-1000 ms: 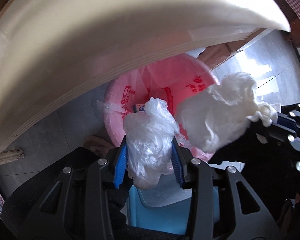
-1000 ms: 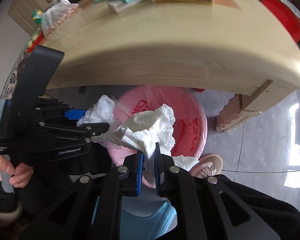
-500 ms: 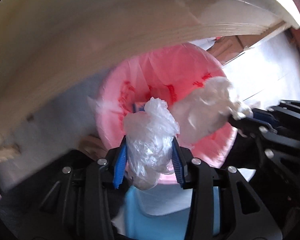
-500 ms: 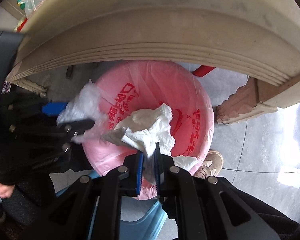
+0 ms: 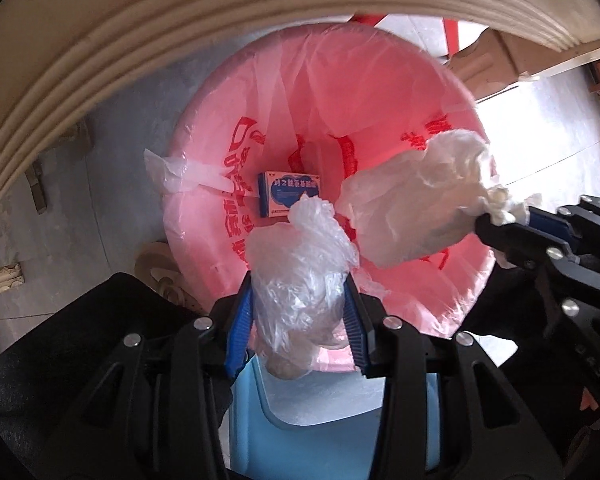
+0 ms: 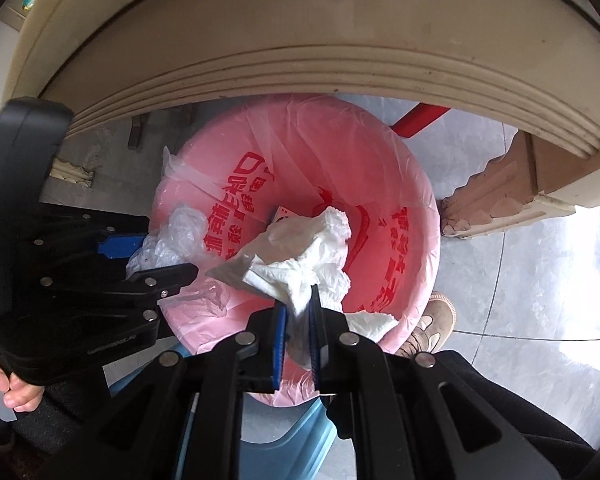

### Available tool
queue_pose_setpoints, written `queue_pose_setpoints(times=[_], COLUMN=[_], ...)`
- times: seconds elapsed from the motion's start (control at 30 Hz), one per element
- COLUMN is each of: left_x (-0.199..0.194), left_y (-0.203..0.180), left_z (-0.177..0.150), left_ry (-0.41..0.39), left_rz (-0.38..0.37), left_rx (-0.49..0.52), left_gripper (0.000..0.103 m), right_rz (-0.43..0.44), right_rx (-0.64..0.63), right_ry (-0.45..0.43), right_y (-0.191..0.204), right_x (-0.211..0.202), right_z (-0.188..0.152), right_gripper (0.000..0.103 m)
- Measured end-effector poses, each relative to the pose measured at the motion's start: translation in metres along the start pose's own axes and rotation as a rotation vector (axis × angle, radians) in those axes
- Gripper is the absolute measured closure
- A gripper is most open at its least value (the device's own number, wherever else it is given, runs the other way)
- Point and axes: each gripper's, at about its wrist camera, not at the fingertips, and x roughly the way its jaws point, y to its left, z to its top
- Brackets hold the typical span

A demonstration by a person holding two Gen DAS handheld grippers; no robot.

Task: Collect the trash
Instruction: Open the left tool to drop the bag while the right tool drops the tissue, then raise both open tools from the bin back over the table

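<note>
A bin lined with a pink bag [image 5: 380,92] [image 6: 404,176] stands on the floor below both grippers. A small blue box [image 5: 290,196] lies at its bottom. My left gripper [image 5: 298,308] [image 6: 168,256] points down over the near rim, shut on a crumpled clear plastic bag [image 5: 300,276] [image 6: 176,236]. My right gripper [image 6: 298,320] [image 5: 508,224] is shut on a wad of white tissue paper [image 6: 304,252] [image 5: 416,208], which hangs over the bin's opening.
A cream table edge [image 5: 140,32] [image 6: 300,40] arches over the bin, with a carved leg [image 6: 496,200] at the right. A light blue stool [image 5: 324,420] stands below my fingers. A shoe [image 6: 432,320] rests on the grey tiled floor beside the bin.
Both grippers have sunk towards the bin, which now looks larger and shows the blue box inside. Each still holds its trash.
</note>
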Motion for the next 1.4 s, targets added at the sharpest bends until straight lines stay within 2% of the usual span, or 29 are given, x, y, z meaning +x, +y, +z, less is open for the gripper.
queue_pose_setpoints(times=[0.17, 0.23, 0.3, 0.37, 0.47, 0.57, 0.83, 0.93, 1.07, 1.27, 1.37, 1.4], left_x=[0.009, 0.01, 0.007, 0.005, 0.001, -0.002, -0.021, -0.037, -0.076, -0.156, -0.202, -0.216], left_y=[0.0, -0.001, -0.003, -0.004, -0.004, -0.006, -0.01, -0.015, -0.023, -0.021, -0.011, -0.007], left_z=[0.003, 0.004, 0.004, 0.005, 0.004, 0.002, -0.006, -0.012, -0.029, -0.052, -0.05, -0.047], left_ry=[0.014, 0.019, 0.013, 0.007, 0.006, -0.004, -0.027, -0.052, -0.102, -0.194, -0.234, -0.244], left_rz=[0.014, 0.025, 0.03, 0.06, 0.048, 0.085, 0.113, 0.124, 0.128, 0.106, 0.098, 0.089], left_rx=[0.009, 0.014, 0.023, 0.034, 0.034, 0.047, 0.072, 0.101, 0.157, 0.212, 0.201, 0.192], left_gripper=[0.06, 0.049, 0.038, 0.033, 0.031, 0.031, 0.03, 0.03, 0.03, 0.03, 0.025, 0.025], right_rz=[0.003, 0.0, -0.007, -0.018, -0.008, -0.009, 0.003, 0.019, 0.048, 0.1, 0.1, 0.097], right_rx=[-0.02, -0.027, -0.027, -0.029, -0.016, -0.005, 0.019, 0.017, -0.01, -0.082, -0.124, -0.137], right_ry=[-0.007, -0.007, -0.017, -0.031, -0.041, -0.042, -0.056, -0.061, -0.091, -0.169, -0.232, -0.258], right_y=[0.004, 0.005, 0.006, 0.006, 0.002, -0.002, -0.005, -0.002, 0.008, 0.017, 0.018, 0.018], right_x=[-0.001, -0.001, -0.002, -0.005, -0.008, -0.01, -0.022, -0.033, -0.061, -0.133, -0.184, -0.202], right_z=[0.001, 0.001, 0.001, 0.001, 0.002, 0.002, 0.0, -0.004, -0.008, -0.008, 0.002, 0.006], right_gripper=[0.088, 0.076, 0.048, 0.045, 0.044, 0.044, 0.043, 0.04, 0.04, 0.039, 0.024, 0.024])
